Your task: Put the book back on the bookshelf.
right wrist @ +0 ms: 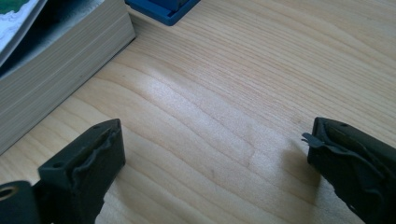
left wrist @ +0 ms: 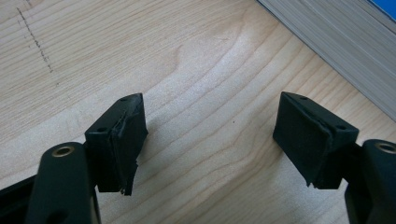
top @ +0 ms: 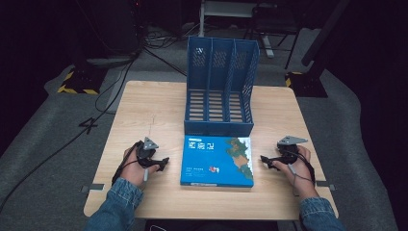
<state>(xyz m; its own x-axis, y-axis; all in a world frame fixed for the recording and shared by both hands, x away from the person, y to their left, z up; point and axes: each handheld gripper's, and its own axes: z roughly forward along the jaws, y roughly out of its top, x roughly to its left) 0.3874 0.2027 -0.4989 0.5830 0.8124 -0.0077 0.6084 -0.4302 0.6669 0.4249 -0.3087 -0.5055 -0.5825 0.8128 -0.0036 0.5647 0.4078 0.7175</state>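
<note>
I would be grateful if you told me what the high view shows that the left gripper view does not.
High view alone: the blue file rack, the book's blue cover, the right tool and both hands, one on each side of the book. Left gripper view alone: a close look at the left tool's open black pads with bare wood between them, and the book's page edges. Both: the wooden table, the book and the left tool.

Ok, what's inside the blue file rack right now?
The rack has three slots, and all three look empty: its slatted floor shows through each. The front lip hides the lowest strip. The book lies flat on the table in front of it.
</note>
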